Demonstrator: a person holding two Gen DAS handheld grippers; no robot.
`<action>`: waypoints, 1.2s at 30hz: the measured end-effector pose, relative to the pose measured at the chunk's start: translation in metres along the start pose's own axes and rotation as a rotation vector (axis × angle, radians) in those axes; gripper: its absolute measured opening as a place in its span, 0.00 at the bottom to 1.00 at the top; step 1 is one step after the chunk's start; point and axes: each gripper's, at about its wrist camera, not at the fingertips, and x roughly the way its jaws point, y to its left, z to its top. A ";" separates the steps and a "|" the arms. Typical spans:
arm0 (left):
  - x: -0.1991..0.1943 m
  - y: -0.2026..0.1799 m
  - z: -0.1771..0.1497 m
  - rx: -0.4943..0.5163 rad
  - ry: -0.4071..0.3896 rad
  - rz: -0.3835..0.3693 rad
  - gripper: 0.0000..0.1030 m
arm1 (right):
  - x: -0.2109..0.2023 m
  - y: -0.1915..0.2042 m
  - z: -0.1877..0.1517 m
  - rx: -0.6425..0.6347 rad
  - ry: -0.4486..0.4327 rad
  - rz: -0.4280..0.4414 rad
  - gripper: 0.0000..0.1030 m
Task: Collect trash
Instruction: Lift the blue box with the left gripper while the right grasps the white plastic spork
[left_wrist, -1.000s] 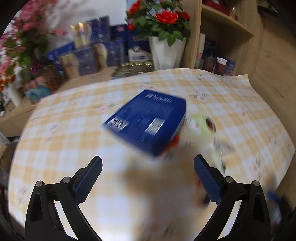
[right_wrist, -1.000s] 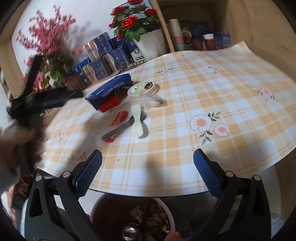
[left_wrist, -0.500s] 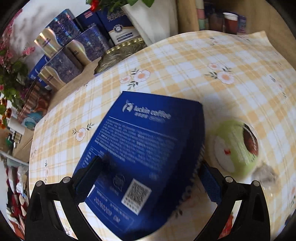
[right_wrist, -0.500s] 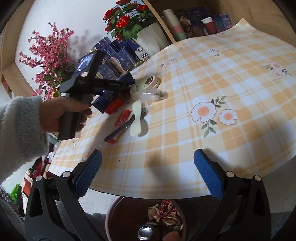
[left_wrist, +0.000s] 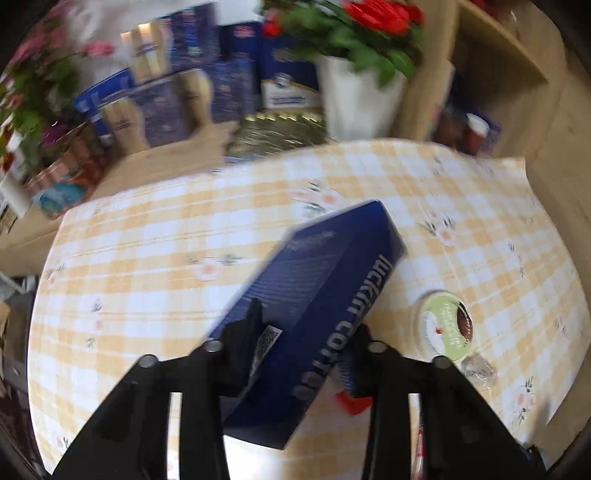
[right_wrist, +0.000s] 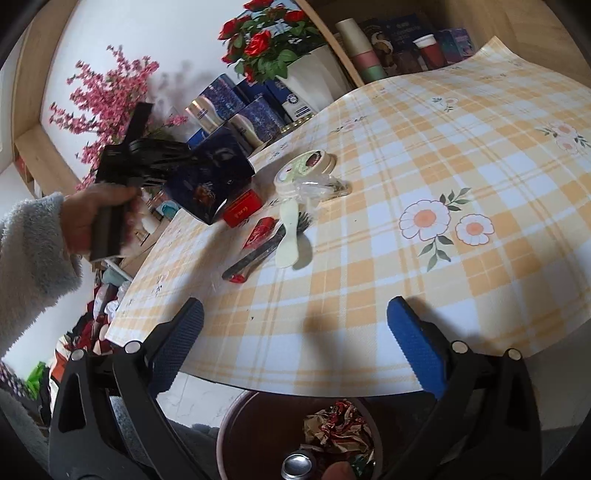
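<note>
My left gripper (left_wrist: 303, 347) is shut on a blue luckin coffee box (left_wrist: 325, 295) and holds it tilted above the table; it also shows in the right wrist view (right_wrist: 210, 177). My right gripper (right_wrist: 295, 343) is open and empty at the table's near edge, above a dark red trash bin (right_wrist: 236, 424) that holds crumpled wrappers. On the checked tablecloth (right_wrist: 443, 155) lie a green-lidded cup (right_wrist: 304, 168), clear plastic (right_wrist: 325, 186), a cream spoon (right_wrist: 288, 236), a red small box (right_wrist: 242, 208), a red wrapper (right_wrist: 260, 230) and a dark stick wrapper (right_wrist: 253, 258).
A white vase of red roses (right_wrist: 306, 74), blue tins and boxes (right_wrist: 240, 110) and pink blossoms (right_wrist: 107, 96) stand behind the table. A wooden shelf with cups (right_wrist: 428, 48) is at the back right.
My left gripper has closed on the blue box and lifted it off the table, tilting it. A red small box under it is now uncovered. My right gripper has hardly moved.
</note>
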 end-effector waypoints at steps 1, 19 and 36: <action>-0.005 0.011 -0.002 -0.023 -0.005 -0.004 0.30 | 0.001 0.001 -0.001 -0.009 0.000 -0.004 0.95; -0.056 0.094 -0.080 -0.130 -0.061 -0.066 0.20 | 0.014 0.024 -0.008 -0.239 0.088 -0.159 0.95; -0.117 0.076 -0.202 -0.135 -0.050 -0.135 0.20 | 0.090 0.040 0.064 -0.243 0.265 -0.219 0.30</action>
